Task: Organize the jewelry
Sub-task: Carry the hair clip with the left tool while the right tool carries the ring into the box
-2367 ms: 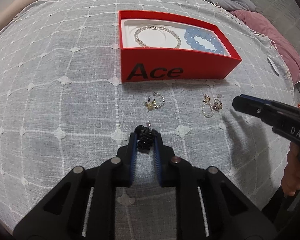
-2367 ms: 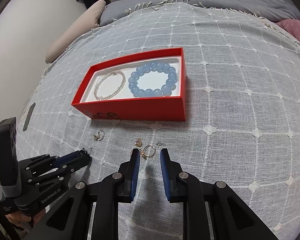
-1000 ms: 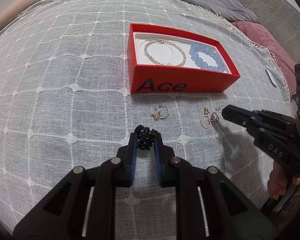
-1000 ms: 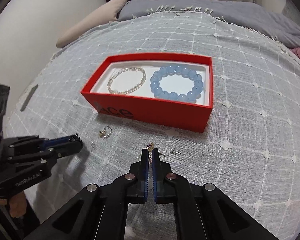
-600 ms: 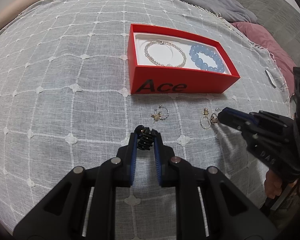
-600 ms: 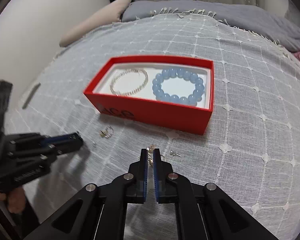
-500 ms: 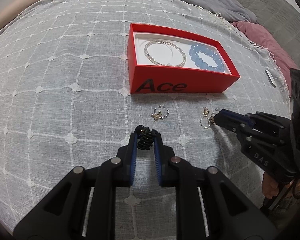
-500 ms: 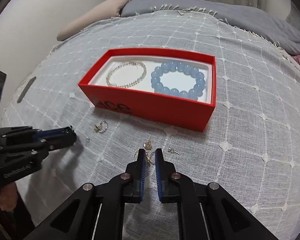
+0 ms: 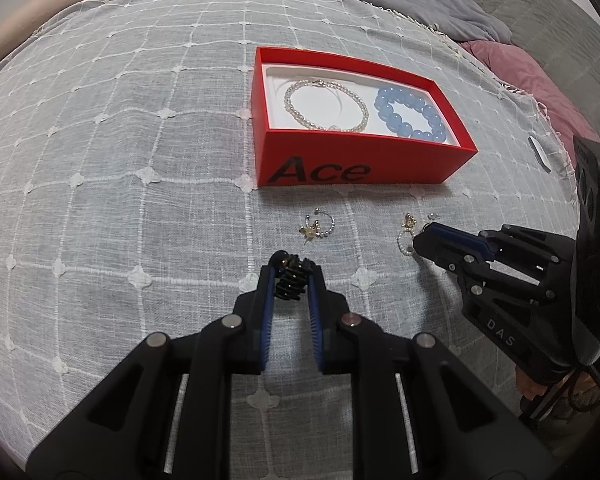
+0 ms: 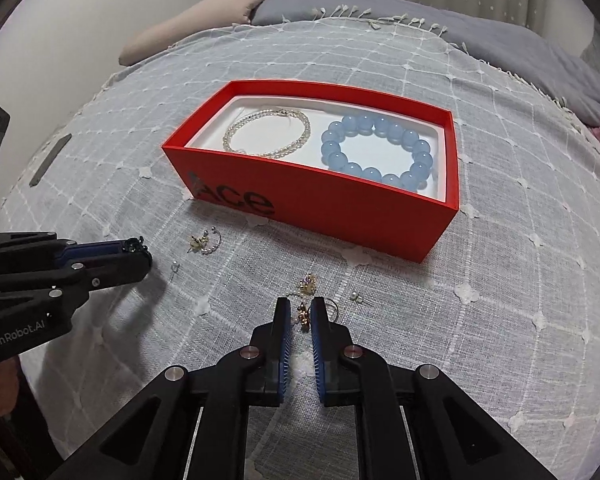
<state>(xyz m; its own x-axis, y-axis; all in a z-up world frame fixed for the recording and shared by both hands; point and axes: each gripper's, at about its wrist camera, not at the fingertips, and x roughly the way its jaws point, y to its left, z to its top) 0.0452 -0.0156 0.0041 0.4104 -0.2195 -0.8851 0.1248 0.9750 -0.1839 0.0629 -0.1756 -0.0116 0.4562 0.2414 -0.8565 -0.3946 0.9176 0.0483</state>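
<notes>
Red box (image 10: 340, 208) (two bracelets inside) behind loose earrings (image 10: 306, 300).

Bed (image 10: 500, 280) covered by a grey cloth with white grid. Resting on it: red box (image 10: 340, 208). In front of the box: star hoop earring (image 9: 316, 228), gold earring cluster (image 10: 308, 284), pearl stud (image 10: 356, 298). Left of the box: small grey strip (image 10: 50, 160).
</notes>
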